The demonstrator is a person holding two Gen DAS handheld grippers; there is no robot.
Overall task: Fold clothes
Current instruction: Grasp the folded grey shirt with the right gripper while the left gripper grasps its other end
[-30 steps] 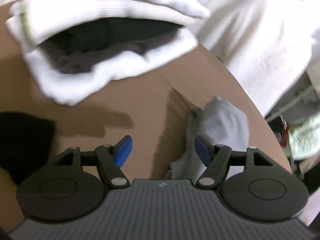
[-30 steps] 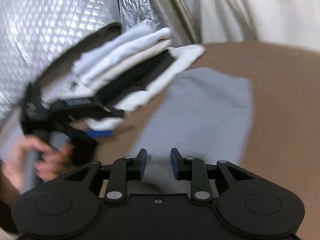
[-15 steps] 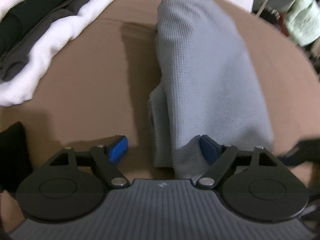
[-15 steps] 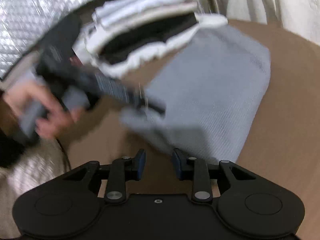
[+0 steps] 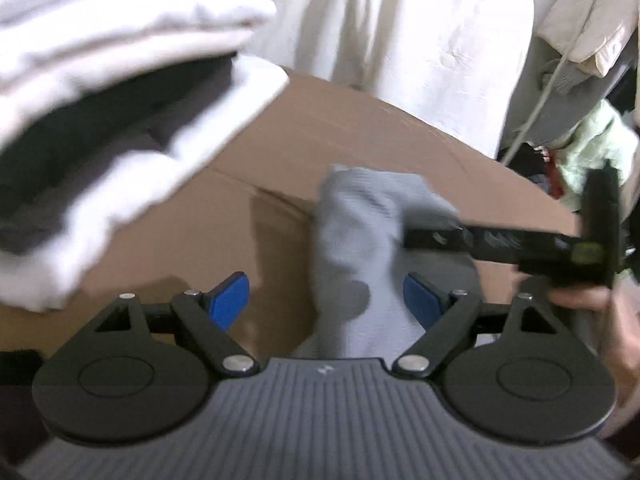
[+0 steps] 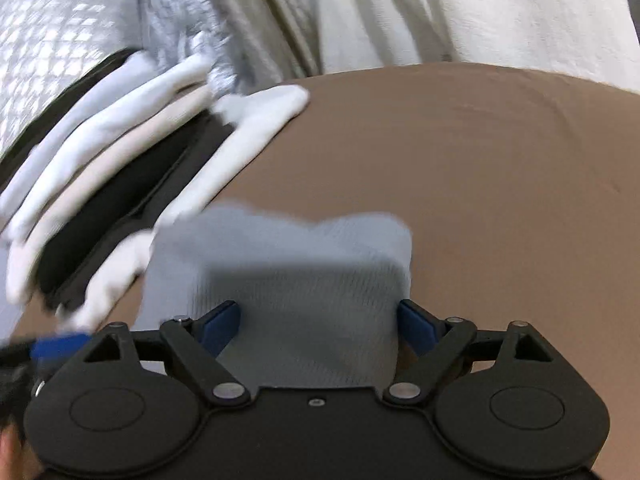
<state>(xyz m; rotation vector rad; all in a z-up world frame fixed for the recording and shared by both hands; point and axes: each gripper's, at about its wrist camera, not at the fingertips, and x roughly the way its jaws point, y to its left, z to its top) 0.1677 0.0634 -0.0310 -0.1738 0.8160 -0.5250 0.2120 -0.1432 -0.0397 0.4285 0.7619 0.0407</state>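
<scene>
On the brown table (image 6: 480, 168), the grey garment (image 6: 288, 272) is bunching into a taller, narrower bundle than half a second ago, lying near, just right of the folded stack (image 6: 120, 184). The right gripper (image 6: 318, 324), nearly closed before, is now spreading wide around the garment's near end. The left gripper (image 5: 326, 300) is staying open, straddling the cloth. Judging by this, another fold is starting.

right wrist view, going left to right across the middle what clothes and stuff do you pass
stack of folded clothes → grey garment, lying between the open right gripper fingers → bare brown table surface
</scene>
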